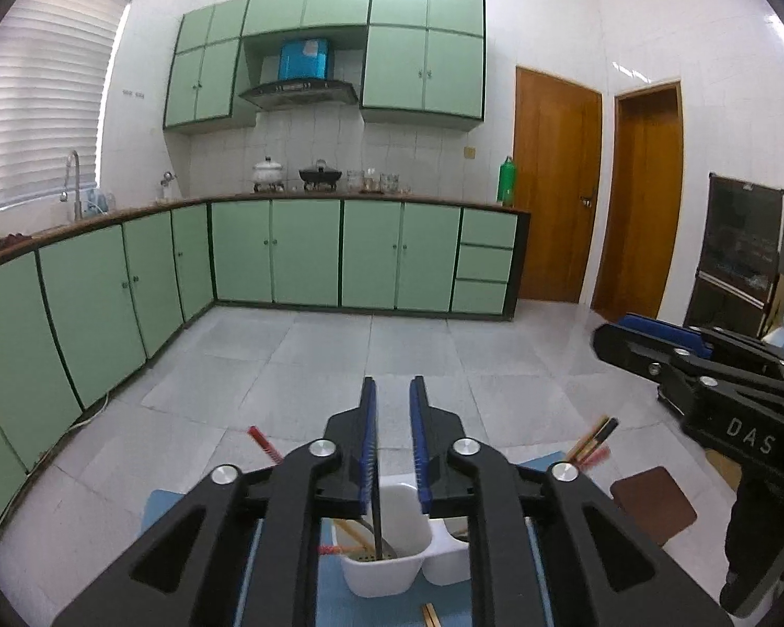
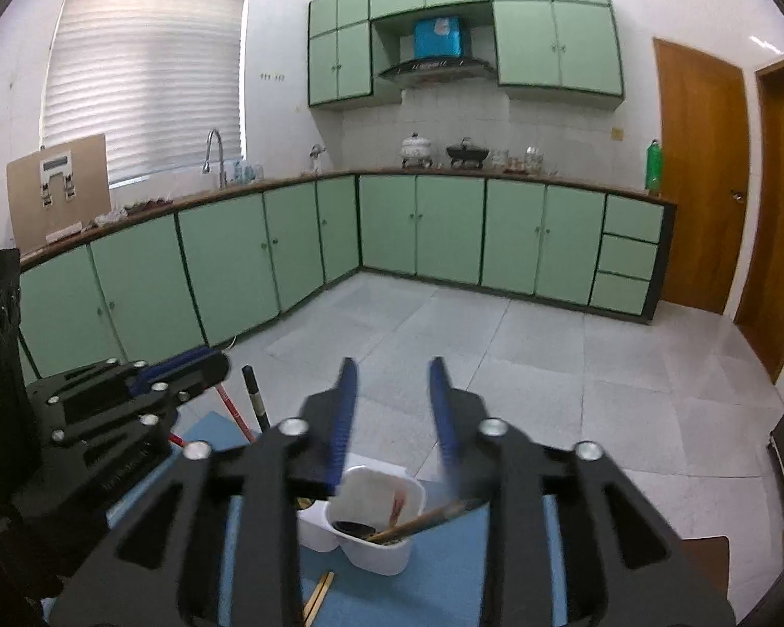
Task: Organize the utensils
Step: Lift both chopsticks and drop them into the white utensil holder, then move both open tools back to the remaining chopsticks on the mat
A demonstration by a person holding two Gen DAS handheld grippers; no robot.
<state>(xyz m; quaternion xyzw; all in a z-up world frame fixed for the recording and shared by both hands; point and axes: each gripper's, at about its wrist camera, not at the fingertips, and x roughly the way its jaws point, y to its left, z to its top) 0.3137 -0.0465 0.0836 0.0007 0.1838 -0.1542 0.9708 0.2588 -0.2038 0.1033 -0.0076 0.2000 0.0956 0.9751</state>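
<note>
Left gripper (image 1: 392, 397) slightly parted, empty; right gripper (image 2: 392, 381) spread, empty. Both above the white utensil holder (image 2: 376, 522) at six o'clock on the blue mat (image 2: 444, 585).

Kitchen interior, green cabinets, tiled floor

L-shaped run of pale green base cabinets (image 2: 449, 224) with dark trim under a brown countertop (image 2: 496, 173); drawer stack (image 2: 630, 256) at the right end. Matching wall cabinets (image 1: 423, 70) flank a range hood (image 1: 300, 91) with a blue box (image 1: 306, 58) above it. White tiled walls (image 1: 319, 141). Window with white blinds (image 2: 146, 78), daylight glowing through; faucet (image 2: 213, 149) below. White pot (image 1: 268, 170), dark pot (image 1: 320, 175), glass jars (image 1: 379, 182) and a green bottle (image 1: 507, 180) on the counter. Two wooden doors (image 1: 556, 188) at right. Pale grey tile floor (image 2: 575, 366). Cardboard panel (image 2: 57, 185) propped on the counter at left
</note>
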